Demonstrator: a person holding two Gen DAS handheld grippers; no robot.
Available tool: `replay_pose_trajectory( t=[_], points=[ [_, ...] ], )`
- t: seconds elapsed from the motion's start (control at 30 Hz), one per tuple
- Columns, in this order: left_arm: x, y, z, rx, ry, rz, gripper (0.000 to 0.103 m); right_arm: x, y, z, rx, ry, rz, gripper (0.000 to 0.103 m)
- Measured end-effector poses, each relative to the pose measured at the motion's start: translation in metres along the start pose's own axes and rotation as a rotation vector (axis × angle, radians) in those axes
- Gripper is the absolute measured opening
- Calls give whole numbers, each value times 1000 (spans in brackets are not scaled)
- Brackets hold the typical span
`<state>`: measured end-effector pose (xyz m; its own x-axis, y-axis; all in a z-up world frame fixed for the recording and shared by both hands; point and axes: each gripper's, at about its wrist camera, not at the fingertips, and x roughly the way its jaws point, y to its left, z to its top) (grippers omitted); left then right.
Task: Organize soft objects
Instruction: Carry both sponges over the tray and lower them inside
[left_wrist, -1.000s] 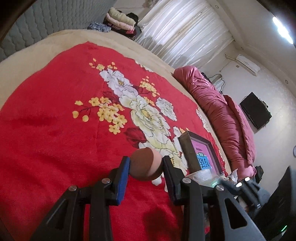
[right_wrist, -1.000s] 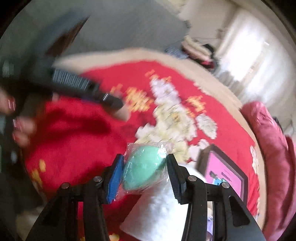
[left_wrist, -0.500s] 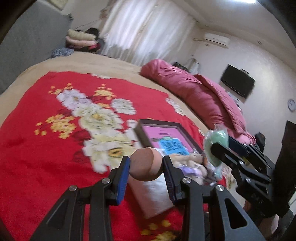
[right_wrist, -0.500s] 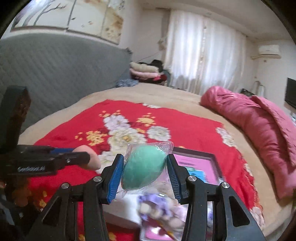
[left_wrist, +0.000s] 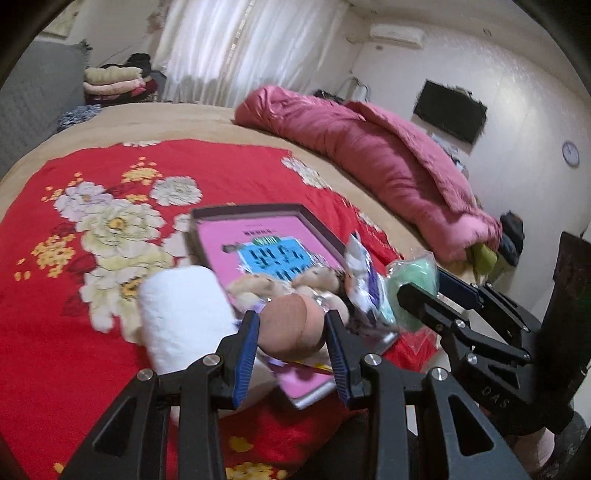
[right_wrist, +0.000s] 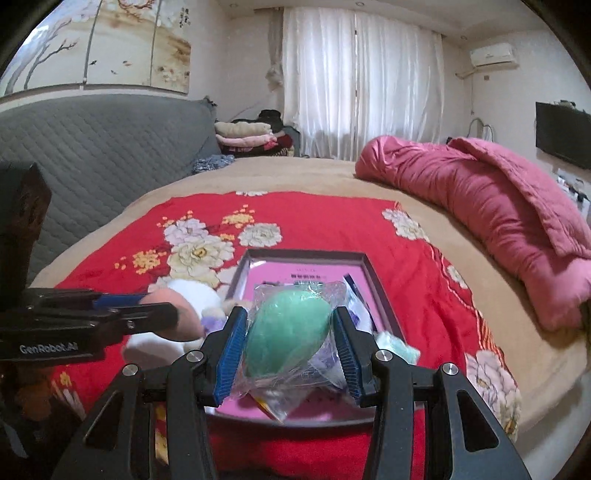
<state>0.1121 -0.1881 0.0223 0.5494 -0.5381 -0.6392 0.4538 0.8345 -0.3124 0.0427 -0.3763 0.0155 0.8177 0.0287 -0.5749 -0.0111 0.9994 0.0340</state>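
Note:
My left gripper (left_wrist: 291, 328) is shut on a tan egg-shaped sponge (left_wrist: 291, 326) and holds it above the near end of a dark-rimmed tray (left_wrist: 258, 212) with a pink lining. My right gripper (right_wrist: 290, 332) is shut on a green egg-shaped sponge in clear plastic wrap (right_wrist: 288, 332), also above the tray (right_wrist: 380, 291). The left gripper and its tan sponge (right_wrist: 181, 314) show at the left of the right wrist view. The right gripper and green sponge (left_wrist: 413, 277) show at the right of the left wrist view. A rolled white towel (left_wrist: 184, 314), a small plush toy (left_wrist: 258, 286) and plastic packets (left_wrist: 364, 280) lie at the tray.
The tray sits on a red floral blanket (right_wrist: 314, 218) over a beige bed (right_wrist: 295, 173). A rolled pink quilt (right_wrist: 480, 206) lies along the right side. A grey headboard (right_wrist: 92, 147) and folded clothes (right_wrist: 247, 136) stand at the back.
Both grippers have swung over toward the tray, each still holding its sponge. The tray, towel and plush now sit right below the fingers.

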Motion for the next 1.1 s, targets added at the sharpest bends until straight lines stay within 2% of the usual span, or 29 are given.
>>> replay_pose_trajectory(
  t=[0.13,0.37,0.67,1.1],
  points=[
    [23,-13,-6,29,46,20,37,5,-11,-15,7,43,5,49],
    [53,-12,-7,27,101,46,37,20,-19,-31,19,101,16,49],
    [73,-13,-6,33,121,58,37,35,-24,-42,28,138,23,49],
    [78,-13,-4,49,121,63,37,62,-23,-45,26,166,14,49]
  ],
)
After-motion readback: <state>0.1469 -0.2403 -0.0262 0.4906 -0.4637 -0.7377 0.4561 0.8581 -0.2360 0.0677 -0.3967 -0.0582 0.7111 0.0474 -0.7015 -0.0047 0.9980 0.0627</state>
